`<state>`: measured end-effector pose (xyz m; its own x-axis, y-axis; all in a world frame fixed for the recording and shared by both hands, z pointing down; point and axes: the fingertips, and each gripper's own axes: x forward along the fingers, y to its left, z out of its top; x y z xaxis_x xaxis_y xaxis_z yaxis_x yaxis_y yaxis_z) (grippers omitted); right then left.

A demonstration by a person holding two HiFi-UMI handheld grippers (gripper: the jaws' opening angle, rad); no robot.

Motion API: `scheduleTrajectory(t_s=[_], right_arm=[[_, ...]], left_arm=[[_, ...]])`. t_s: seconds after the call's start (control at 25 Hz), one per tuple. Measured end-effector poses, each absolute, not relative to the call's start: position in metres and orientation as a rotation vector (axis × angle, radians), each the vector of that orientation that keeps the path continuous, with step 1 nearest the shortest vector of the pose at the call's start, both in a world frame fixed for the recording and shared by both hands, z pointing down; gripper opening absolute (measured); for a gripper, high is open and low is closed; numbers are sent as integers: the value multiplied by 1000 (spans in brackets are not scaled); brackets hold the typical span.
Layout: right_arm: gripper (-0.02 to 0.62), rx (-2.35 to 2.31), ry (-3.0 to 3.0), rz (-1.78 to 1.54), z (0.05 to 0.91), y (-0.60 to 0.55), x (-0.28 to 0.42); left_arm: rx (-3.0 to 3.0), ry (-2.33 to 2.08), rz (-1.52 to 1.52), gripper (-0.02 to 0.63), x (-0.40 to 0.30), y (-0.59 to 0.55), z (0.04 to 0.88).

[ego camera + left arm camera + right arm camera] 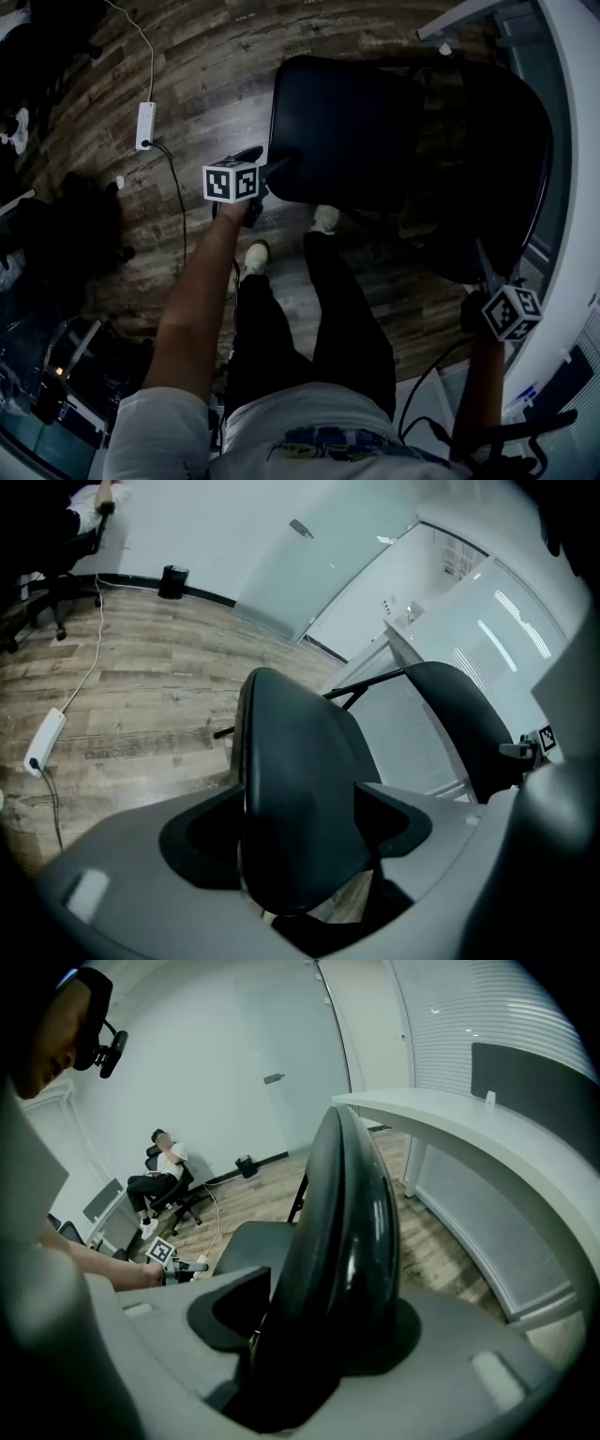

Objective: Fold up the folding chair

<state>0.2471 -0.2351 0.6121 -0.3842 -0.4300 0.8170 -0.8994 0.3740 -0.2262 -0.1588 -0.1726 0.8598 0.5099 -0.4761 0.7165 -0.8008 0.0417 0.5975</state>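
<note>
The black folding chair stands open on the wood floor, seat (347, 131) to the left and backrest (502, 178) to the right. My left gripper (269, 174) is at the seat's near edge. In the left gripper view the seat (300, 761) lies between the wide-set jaws of that gripper (300, 829), and I see no firm press on it. My right gripper (487, 278) is at the backrest's top edge. In the right gripper view the backrest (347, 1232) fills the gap of this gripper (323, 1340), and the right-hand pad is hidden behind it.
A white power strip (145, 125) with its cable lies on the floor left of the chair. A curved white desk (574, 187) runs close behind the backrest. My feet (323, 220) stand just before the seat. A person sits in an office chair (164, 1180) far back.
</note>
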Motion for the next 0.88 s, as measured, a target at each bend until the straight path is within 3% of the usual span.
scheduleTrajectory(t_s=[0.44, 0.88], right_arm=[[209, 1179, -1977, 857, 609, -240, 248], [192, 1224, -2027, 889, 603, -240, 242]], left_arm=[[1528, -1093, 256, 398, -184, -201, 916], [1493, -866, 128, 430, -145, -182, 949]])
